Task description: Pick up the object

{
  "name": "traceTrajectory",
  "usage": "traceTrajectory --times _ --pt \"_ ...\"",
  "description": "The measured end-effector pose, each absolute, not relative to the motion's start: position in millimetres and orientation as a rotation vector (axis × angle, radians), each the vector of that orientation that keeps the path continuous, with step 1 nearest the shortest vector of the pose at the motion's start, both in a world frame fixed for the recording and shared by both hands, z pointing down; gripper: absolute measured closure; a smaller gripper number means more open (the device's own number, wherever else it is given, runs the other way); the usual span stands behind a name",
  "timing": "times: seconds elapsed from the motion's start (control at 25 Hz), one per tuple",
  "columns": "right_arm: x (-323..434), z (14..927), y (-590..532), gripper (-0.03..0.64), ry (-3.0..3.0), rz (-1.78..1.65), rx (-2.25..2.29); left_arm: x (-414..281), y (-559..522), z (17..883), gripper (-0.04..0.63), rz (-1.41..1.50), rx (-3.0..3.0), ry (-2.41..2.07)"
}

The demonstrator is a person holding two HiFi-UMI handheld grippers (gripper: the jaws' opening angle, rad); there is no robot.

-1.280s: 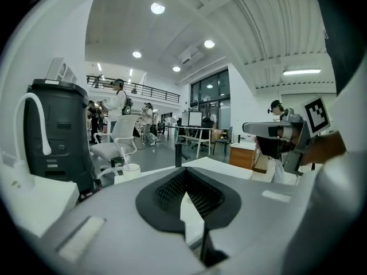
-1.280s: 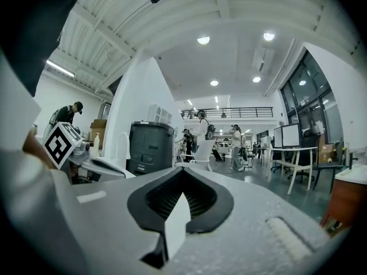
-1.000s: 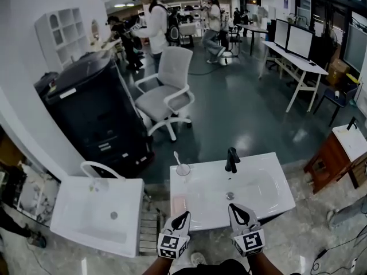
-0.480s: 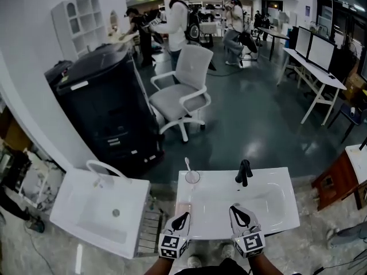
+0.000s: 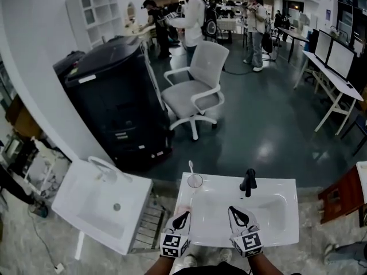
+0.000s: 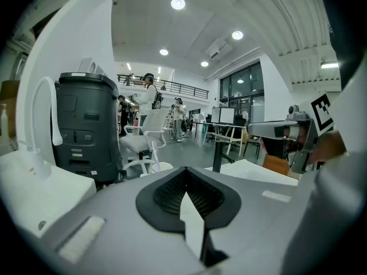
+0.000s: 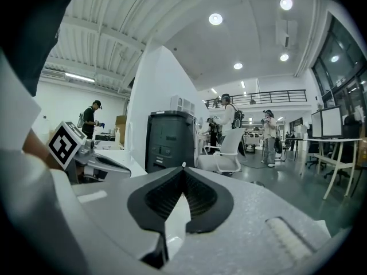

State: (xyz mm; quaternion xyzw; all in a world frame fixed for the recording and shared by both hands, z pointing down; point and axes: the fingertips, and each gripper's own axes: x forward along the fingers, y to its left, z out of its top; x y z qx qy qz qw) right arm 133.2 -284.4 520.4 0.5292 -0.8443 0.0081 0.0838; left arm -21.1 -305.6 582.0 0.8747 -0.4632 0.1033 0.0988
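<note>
White sink [image 5: 288,213] is being hovered over at its near rim by the left gripper [image 5: 182,218] and right gripper [image 5: 238,214], fingers [image 6: 166,196] pressed together on nothing, likely pre-reach. The glass cup [image 5: 195,181] holding a toothbrush [image 5: 191,167] is sitting at the back-left corner, well apart from both.

A sink [image 5: 291,211] sits nearest, with a faucet [image 5: 248,182] at the middle of its far edge and a cup [image 5: 195,180] holding a toothbrush [image 5: 191,167] on its far left corner. A second sink [image 5: 86,193] stands just to its left. Behind that one is a tall cabinet [image 5: 114,107], with an office chair [image 5: 198,90] to the cabinet's right and a desk [image 5: 335,83] bearing monitors [image 5: 339,59] at far right.
</note>
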Motion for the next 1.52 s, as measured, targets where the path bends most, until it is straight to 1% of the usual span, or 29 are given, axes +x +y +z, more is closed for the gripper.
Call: traceTrajectory --times 0.36,0.68,0.8,0.88,0.92,1.12,1.28,1.36,1.48,1.52 --pt "132.5 541.0 -297.0 0.614 -2.549 0.109 1.475 -23.7 -309.7 599.9 0.577 0.356 2.497 -1.455" --pt "126.3 560.8 -293.5 0.614 -2.561 0.15 1.366 -34.4 -302.2 630.9 0.574 0.475 2.359 -1.556" --pt "120.3 565.8 -293.6 0.614 -2.572 0.172 1.335 -41.8 -301.8 641.9 0.513 0.511 2.308 -1.602" --pt "116.6 566.7 -292.9 0.614 -2.577 0.164 1.306 -46.6 -301.0 648.7 0.446 0.528 2.27 -1.623" --pt "115.3 567.3 -292.0 0.614 -2.576 0.16 1.291 -49.0 -300.2 652.5 0.422 0.542 2.253 -1.63" --pt "113.0 575.1 -287.0 0.614 -2.569 0.183 1.253 -53.9 -297.5 675.4 0.22 0.599 2.181 -1.601" --pt "110.9 583.5 -283.9 0.614 -2.579 0.217 1.246 -55.0 -295.9 698.1 0.121 0.644 2.124 -1.556" --pt "110.0 582.3 -281.8 0.614 -2.574 0.216 1.244 -55.1 -294.3 712.3 0.084 0.678 2.094 -1.524" --pt "112.1 583.6 -278.9 0.614 -2.568 0.214 1.241 -56.6 -296.7 731.6 0.049 0.716 2.063 -1.503" --pt "113.0 583.8 -278.6 0.614 -2.566 0.206 1.237 -58.2 -298.4 736.4 0.048 0.724 2.054 -1.506"
